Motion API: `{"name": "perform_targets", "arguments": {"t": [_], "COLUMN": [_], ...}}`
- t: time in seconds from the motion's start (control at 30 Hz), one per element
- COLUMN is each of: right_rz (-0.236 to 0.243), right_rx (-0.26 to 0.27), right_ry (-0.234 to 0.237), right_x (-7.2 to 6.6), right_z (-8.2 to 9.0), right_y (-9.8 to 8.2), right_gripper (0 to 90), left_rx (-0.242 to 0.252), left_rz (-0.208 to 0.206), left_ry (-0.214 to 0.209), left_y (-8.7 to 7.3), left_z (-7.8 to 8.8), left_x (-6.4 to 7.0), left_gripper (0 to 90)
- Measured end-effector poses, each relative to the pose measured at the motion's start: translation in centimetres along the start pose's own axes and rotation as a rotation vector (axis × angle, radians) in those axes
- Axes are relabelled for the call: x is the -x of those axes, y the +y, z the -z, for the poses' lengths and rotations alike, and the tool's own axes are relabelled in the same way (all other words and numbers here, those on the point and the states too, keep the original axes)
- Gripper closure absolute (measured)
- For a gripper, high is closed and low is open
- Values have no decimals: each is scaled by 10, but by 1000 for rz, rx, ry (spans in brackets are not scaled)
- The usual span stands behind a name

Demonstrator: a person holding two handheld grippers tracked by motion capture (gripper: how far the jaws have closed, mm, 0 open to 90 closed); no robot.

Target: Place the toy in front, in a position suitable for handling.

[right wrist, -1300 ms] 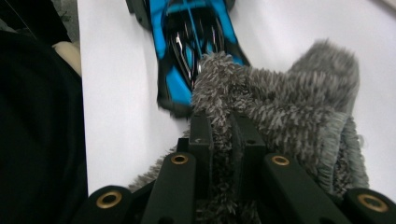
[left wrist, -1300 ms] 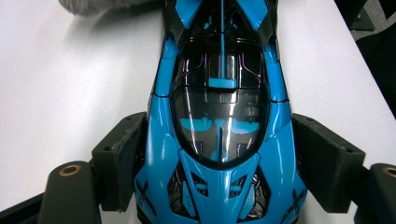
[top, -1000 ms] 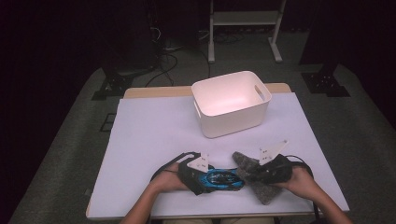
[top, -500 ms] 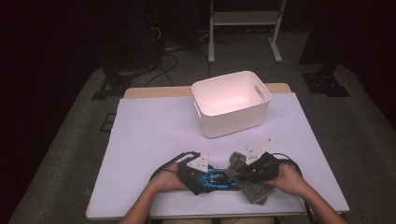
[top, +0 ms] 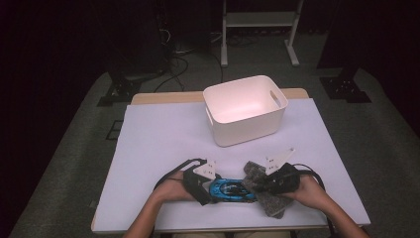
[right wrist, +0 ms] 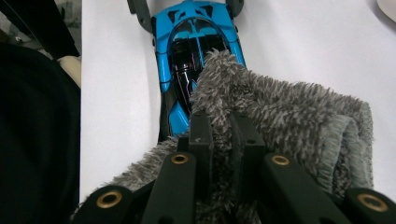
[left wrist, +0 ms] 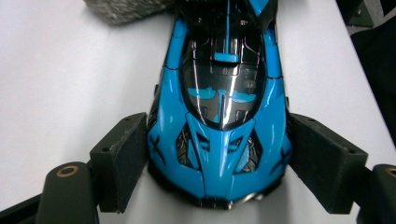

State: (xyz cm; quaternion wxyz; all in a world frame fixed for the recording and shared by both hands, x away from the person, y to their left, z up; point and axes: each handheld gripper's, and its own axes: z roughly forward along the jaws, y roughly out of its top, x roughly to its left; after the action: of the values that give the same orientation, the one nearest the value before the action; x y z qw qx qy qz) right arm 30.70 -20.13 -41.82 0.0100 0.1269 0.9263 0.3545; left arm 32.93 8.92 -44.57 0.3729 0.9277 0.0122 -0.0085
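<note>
A glossy blue toy car (top: 230, 191) lies on the white table top (top: 163, 139) near its front edge. My left gripper (top: 208, 188) is shut on the car's nose, and in the left gripper view its pads (left wrist: 119, 158) press on both sides of the car (left wrist: 219, 93). My right gripper (top: 260, 186) is shut on a grey fluffy cloth (top: 270, 203). In the right gripper view the jaws (right wrist: 224, 135) pinch a fold of the cloth (right wrist: 289, 112), whose tip lies on the dark roof of the car (right wrist: 182, 42).
A white plastic bin (top: 245, 109) with handle slots stands empty at the back middle of the table. Dark floor, cables and stand legs lie beyond the far edge. A person's forearms come in from the front edge.
The right gripper and the cloth have shifted slightly left, closer onto the car's rear. The left hand and the car have stayed where they were.
</note>
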Motion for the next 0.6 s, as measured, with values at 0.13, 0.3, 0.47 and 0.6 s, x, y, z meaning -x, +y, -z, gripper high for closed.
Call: {"name": "perform_targets", "arguments": {"t": [0.13, 0.3, 0.47, 0.6], "right_rz": [-5, -5, -4, 1], "right_rx": [14, 21, 26, 27], "right_ry": [6, 8, 8, 7], "right_x": [1, 1, 1, 0], "right_z": [0, -1, -2, -3], "right_y": [-1, -2, -2, -1], "right_gripper": [797, 797, 797, 797], "left_rx": [44, 70, 89, 81], "left_rz": [25, 49, 102, 167], "left_ry": [-9, -4, -9, -39], "left_y": [-1, -1, -2, -1], "left_z": [8, 12, 9, 2], "left_x": [-2, -7, -11, -16], "left_gripper": [227, 231, 234, 235]}}
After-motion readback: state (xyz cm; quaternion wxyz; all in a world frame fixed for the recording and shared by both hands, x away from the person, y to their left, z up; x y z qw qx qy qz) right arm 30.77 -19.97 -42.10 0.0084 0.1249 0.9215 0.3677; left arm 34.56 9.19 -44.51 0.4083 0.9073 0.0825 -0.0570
